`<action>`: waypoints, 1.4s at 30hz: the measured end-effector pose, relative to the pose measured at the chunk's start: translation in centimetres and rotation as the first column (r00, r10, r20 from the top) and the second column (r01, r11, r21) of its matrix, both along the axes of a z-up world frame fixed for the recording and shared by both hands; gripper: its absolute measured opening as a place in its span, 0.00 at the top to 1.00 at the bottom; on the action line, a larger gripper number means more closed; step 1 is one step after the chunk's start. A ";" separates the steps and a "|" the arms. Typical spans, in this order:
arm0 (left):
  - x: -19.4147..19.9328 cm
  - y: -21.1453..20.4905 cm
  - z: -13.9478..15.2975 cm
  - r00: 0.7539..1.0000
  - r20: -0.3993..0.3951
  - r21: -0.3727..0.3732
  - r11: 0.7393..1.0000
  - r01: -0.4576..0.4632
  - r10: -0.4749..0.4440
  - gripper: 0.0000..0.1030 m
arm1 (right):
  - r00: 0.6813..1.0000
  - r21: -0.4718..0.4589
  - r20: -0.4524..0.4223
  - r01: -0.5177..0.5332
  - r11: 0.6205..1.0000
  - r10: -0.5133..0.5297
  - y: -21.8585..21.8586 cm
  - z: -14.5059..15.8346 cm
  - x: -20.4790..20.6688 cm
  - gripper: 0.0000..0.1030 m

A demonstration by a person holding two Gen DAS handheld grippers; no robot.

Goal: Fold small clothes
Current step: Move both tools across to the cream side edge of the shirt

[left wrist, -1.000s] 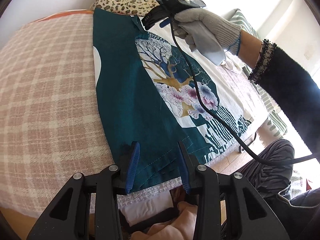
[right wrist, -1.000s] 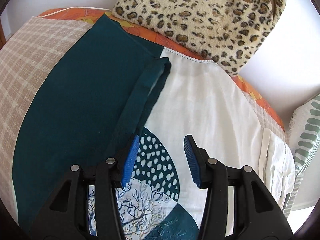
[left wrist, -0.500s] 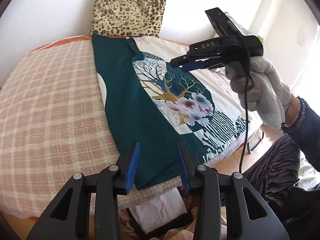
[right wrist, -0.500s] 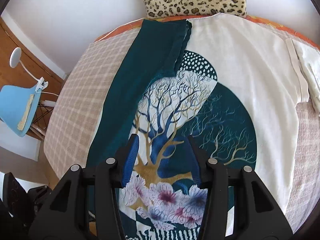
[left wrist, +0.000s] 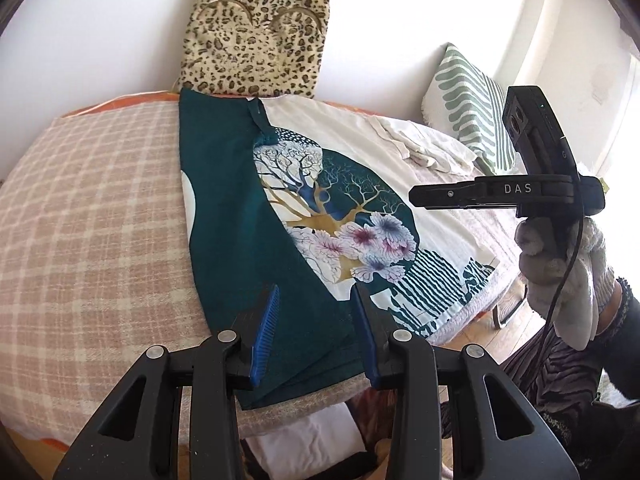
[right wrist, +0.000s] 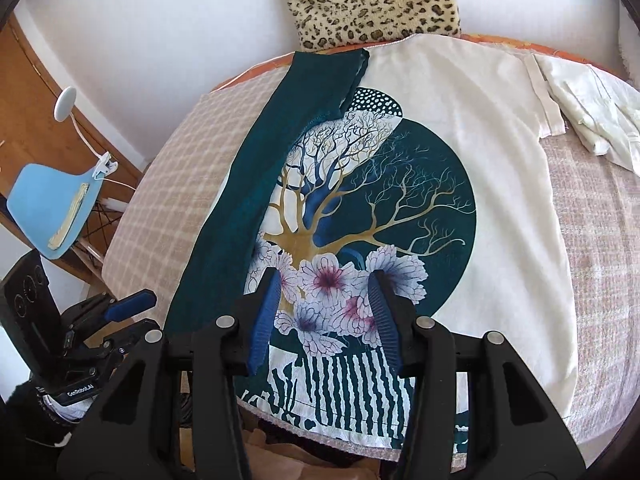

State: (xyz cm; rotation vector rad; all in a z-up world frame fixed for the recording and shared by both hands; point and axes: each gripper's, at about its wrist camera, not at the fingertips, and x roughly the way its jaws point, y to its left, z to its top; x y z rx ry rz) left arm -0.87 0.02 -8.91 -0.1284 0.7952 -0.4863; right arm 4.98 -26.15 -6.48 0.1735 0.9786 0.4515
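A white T-shirt with a tree-and-flower print [left wrist: 340, 204] [right wrist: 384, 208] lies flat on the checked bed cover. Its left side is folded over, showing a dark green strip [left wrist: 236, 216] [right wrist: 244, 200]. My left gripper [left wrist: 316, 332] is open and empty above the near hem of the green strip. My right gripper [right wrist: 324, 316] is open and empty above the flower print near the hem. The right gripper also shows in the left wrist view [left wrist: 416, 196], lifted off the shirt on the right. The left gripper shows in the right wrist view [right wrist: 132, 312], at the lower left beside the bed.
A leopard-print cushion [left wrist: 256, 40] [right wrist: 372, 0] leans on the wall behind the shirt. A green-striped pillow [left wrist: 468, 108] and a crumpled white garment [left wrist: 420, 144] [right wrist: 592, 108] lie at the right. A blue chair with a clip lamp [right wrist: 52, 204] stands left of the bed.
My right gripper has pulled back from the collar end to the hem end and risen above the shirt. My left gripper has lifted and drawn back slightly. Both stay open.
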 end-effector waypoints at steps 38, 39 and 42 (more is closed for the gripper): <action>1.2 -29.9 -4.5 0.908 -0.010 0.301 0.865 0.402 -0.419 0.56 | 0.939 0.086 0.121 0.312 0.946 -0.321 -25.7 7.4 3.8 0.53; 1.3 -29.9 -4.5 0.908 0.000 0.304 0.865 0.399 -0.419 0.56 | 0.942 0.067 0.130 0.303 0.951 -0.309 -25.4 7.6 4.8 0.53; 1.4 -29.6 -4.6 0.907 0.022 0.289 0.871 0.397 -0.421 0.73 | 0.952 0.029 0.140 0.272 0.962 -0.274 -24.7 7.9 8.6 0.53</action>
